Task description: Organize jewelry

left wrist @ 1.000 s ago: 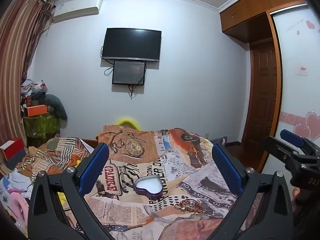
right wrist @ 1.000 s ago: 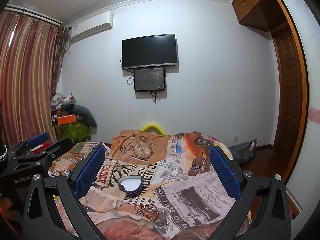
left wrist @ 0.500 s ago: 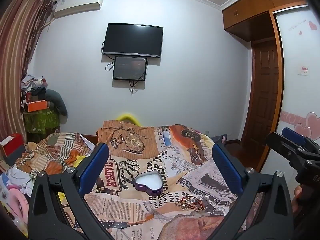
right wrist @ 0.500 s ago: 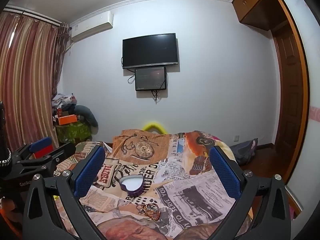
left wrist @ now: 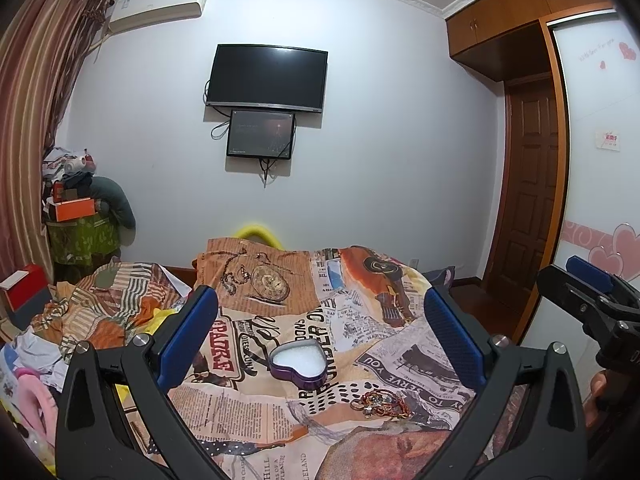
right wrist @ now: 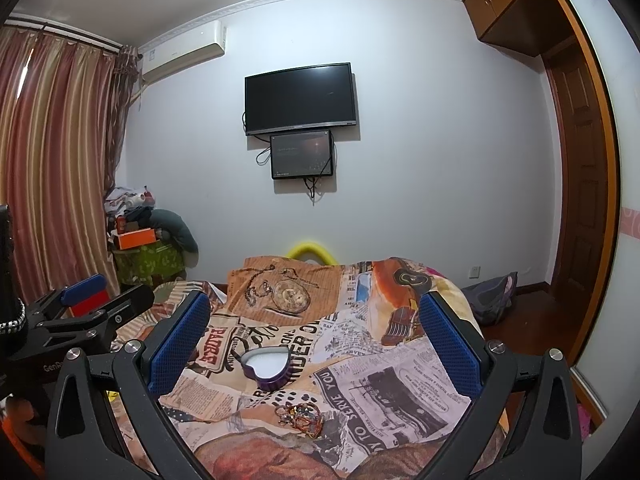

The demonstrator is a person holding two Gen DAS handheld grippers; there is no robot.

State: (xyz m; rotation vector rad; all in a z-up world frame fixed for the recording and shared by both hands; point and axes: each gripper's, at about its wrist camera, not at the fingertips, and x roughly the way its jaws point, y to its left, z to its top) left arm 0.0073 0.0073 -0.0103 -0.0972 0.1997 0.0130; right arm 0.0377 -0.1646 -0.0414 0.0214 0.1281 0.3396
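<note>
A purple heart-shaped box (left wrist: 298,365) with a white lining lies open on the printed bedspread; it also shows in the right wrist view (right wrist: 267,366). A tangle of gold and red jewelry (left wrist: 380,402) lies just in front of it, right of centre, and shows in the right wrist view (right wrist: 300,416) too. My left gripper (left wrist: 320,334) is open and empty, held above the bed before the box. My right gripper (right wrist: 314,334) is open and empty, level with it. Each gripper shows at the edge of the other's view.
The bedspread (left wrist: 400,364) covers the bed. Rumpled clothes and a pink item (left wrist: 32,396) lie at the left. A red box (left wrist: 20,284) and a cluttered stand (left wrist: 80,232) are by the curtain. A bag (right wrist: 492,296) lies on the floor near the door.
Both grippers have tilted up slightly, so the box and jewelry sit a little lower in the views. Both stay open and empty. The box and jewelry have not moved.
</note>
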